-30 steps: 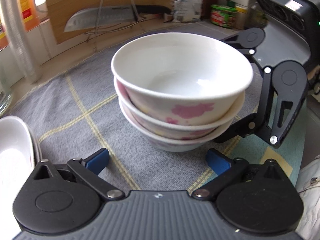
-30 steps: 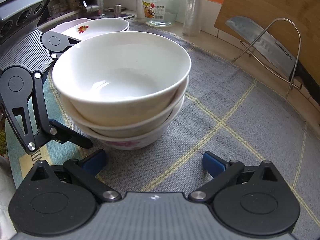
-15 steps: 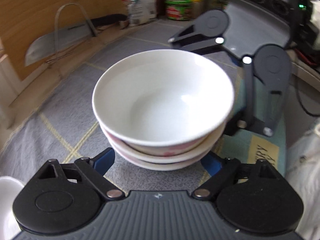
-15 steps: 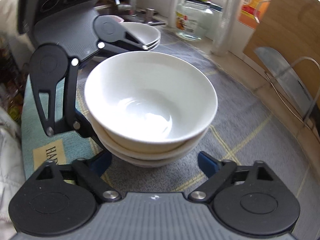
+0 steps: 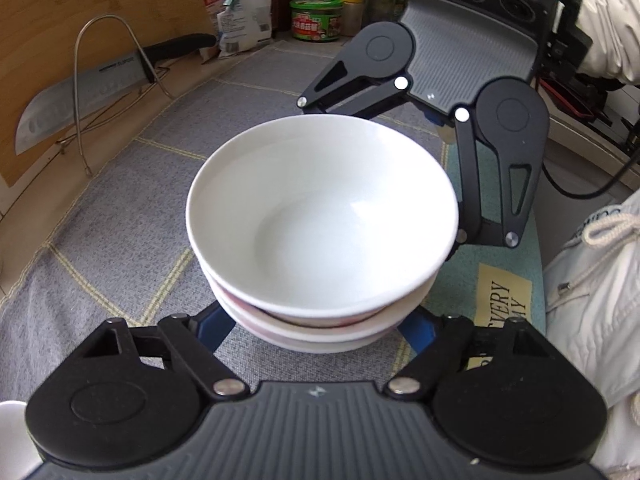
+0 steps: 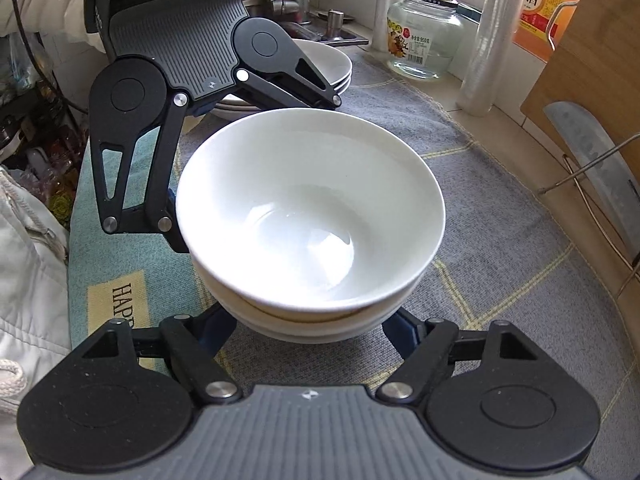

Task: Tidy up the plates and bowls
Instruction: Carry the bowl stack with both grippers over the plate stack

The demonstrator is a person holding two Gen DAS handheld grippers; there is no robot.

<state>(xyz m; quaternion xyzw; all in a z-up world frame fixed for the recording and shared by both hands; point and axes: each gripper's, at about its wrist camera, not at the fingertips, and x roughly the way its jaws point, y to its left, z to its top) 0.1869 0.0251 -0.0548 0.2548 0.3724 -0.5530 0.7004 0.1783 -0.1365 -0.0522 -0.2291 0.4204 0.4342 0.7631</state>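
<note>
Both my jaws are closing round the bowls (image 5: 320, 220), pads at the bottom bowl; next, lift level together.

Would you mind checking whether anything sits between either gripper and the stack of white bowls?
Nothing visible does. The stack of white ceramic bowls sits directly between the blue pads of the left gripper and likewise of the right gripper; both pairs of jaws are closing around its base.
</note>
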